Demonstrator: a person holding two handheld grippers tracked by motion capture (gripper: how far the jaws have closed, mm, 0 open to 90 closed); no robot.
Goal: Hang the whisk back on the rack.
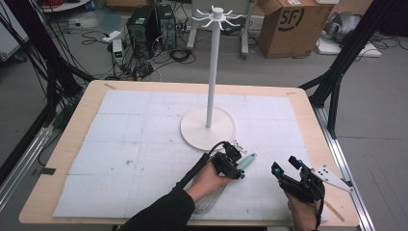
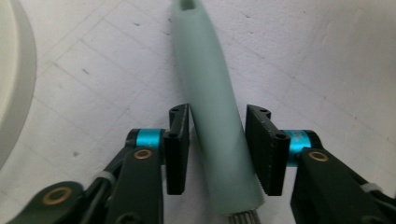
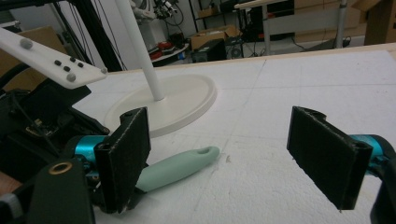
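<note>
A whisk with a mint-green handle lies on the white mat, just right of the stand's base; its wire loops run back under the person's left hand. My left gripper straddles the handle. In the left gripper view its pads stand close on either side with a thin gap, so the gripper is open. My right gripper hovers to the right of the whisk, jaws wide open with nothing between them. The handle's holed end shows past its left jaw.
A tall white stand with hooks at its top rises from a round base at the mat's middle. A small metallic item lies by the base's right rim. The table's front edge is near the hands.
</note>
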